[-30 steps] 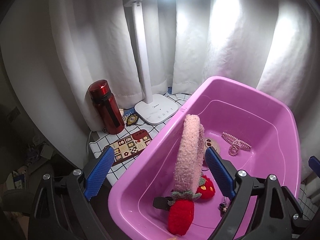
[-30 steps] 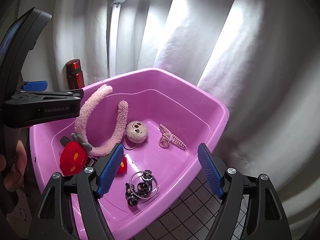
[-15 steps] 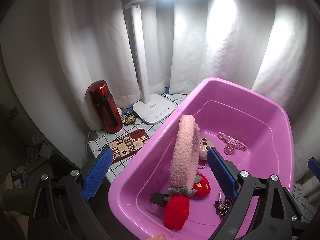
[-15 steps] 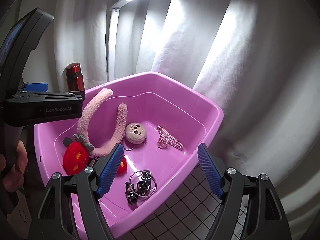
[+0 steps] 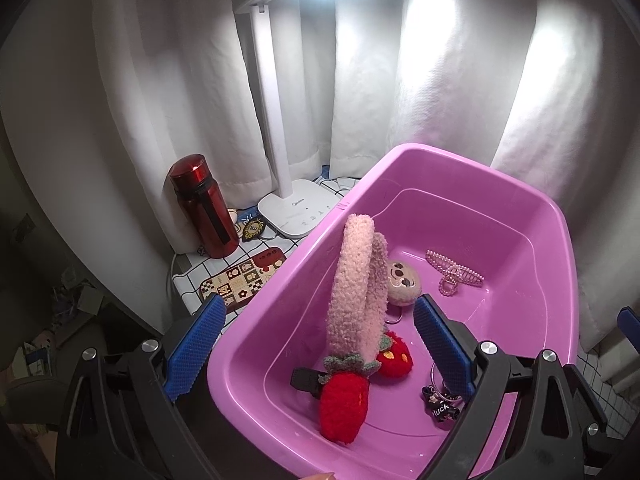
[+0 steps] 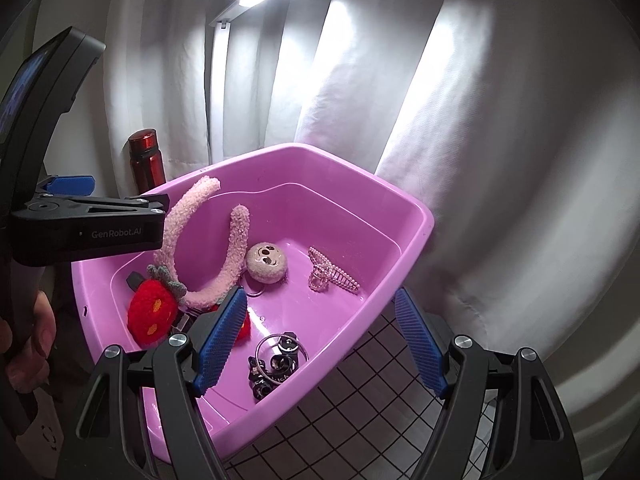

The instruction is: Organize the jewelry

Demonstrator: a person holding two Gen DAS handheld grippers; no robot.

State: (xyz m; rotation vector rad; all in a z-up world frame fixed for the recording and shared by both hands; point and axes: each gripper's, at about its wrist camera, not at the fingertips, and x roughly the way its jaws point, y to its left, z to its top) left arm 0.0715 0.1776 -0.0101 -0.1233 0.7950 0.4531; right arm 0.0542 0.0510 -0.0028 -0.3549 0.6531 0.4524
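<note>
- I see both tools spread wide and gripping nothing: my left tool (image 5: pixel 316 344) hangs over the near-left rim of the purple tub (image 5: pixel 472 168), my right tool (image 6: pixel 320 336) over its near-right rim.
- The fuzzy pink headband (image 6: pixel 188 240) stands on edge by the tub's left wall, a red strawberry plush (image 6: pixel 150 312) at its base.
- A round smiling-face charm (image 6: pixel 267 262) lies mid-floor, with a pink beaded hair claw (image 6: pixel 330 274) to its right.
- A dark keyring cluster (image 6: pixel 276 364) sits near the front wall.

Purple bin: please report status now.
Left gripper, right gripper open, empty. Headband, pearl clip, keyring in purple bin. Nothing blocking.
</note>
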